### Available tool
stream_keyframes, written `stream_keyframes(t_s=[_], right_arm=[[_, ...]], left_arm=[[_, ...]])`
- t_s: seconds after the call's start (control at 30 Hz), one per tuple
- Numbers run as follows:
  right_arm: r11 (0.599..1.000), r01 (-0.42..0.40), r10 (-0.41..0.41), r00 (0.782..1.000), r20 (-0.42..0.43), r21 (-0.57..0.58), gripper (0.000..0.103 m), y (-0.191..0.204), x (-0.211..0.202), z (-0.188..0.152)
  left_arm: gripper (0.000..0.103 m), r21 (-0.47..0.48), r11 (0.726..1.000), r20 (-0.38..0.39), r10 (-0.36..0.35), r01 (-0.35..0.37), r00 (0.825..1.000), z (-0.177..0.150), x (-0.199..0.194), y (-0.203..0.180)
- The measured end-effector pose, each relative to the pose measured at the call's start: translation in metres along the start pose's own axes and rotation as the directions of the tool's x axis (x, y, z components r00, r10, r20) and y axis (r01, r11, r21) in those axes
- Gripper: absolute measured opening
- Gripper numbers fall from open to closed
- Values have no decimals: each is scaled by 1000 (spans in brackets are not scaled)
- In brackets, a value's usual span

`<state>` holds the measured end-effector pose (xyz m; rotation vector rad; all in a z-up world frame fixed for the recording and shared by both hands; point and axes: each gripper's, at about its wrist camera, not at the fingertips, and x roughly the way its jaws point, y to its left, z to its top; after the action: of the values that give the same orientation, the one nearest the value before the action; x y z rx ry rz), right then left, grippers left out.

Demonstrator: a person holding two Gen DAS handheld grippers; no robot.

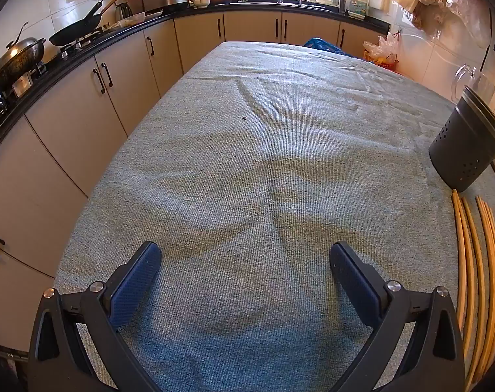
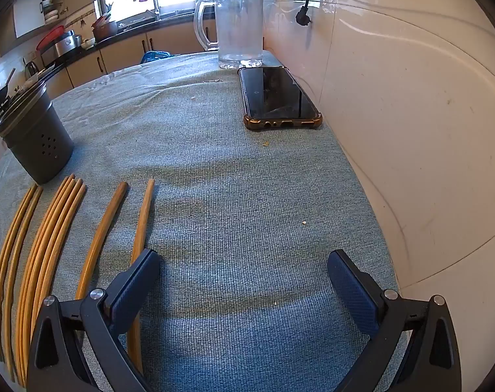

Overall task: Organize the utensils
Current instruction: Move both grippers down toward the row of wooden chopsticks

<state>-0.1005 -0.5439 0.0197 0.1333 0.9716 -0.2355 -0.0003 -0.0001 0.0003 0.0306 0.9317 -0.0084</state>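
Several wooden chopsticks (image 2: 48, 228) lie side by side on the grey-green table cloth (image 2: 234, 196), at the left of the right wrist view and at the right edge of the left wrist view (image 1: 476, 261). A dark perforated utensil holder (image 2: 35, 140) stands upright just beyond them; it also shows in the left wrist view (image 1: 466, 140). My right gripper (image 2: 244, 261) is open and empty, its left finger over the rightmost chopstick (image 2: 143, 215). My left gripper (image 1: 246, 254) is open and empty over bare cloth, left of the chopsticks.
A phone (image 2: 277, 98) in a brown case lies by the tiled wall (image 2: 411, 114). A glass mug (image 2: 237, 26) stands behind it. Kitchen cabinets (image 1: 100, 98) and a counter with woks (image 1: 77, 29) run left of the table.
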Motion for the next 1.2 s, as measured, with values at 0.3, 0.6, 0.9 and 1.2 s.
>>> stream_keyframes(t_s=[0.3,0.6,0.9,1.2], right_arm=[[1000,2,-2,1000,9,4,103,2,3,-3],[998,-13,11,1000,28,63,99,-8,-30,-14],[992,-10,-34,937,346,125,100,7,-137,-49],[995,59,-95,853,512,86,101,50,-196,-81]], left_arm=[[103,0,1000,1,2,-2,1000,-6,-4,-2],[99,-42,999,230,9,1,973,-13,-108,-12],[99,-49,999,424,25,-4,905,-23,-202,-30],[99,-1,1000,474,-19,22,880,-51,-251,-49]])
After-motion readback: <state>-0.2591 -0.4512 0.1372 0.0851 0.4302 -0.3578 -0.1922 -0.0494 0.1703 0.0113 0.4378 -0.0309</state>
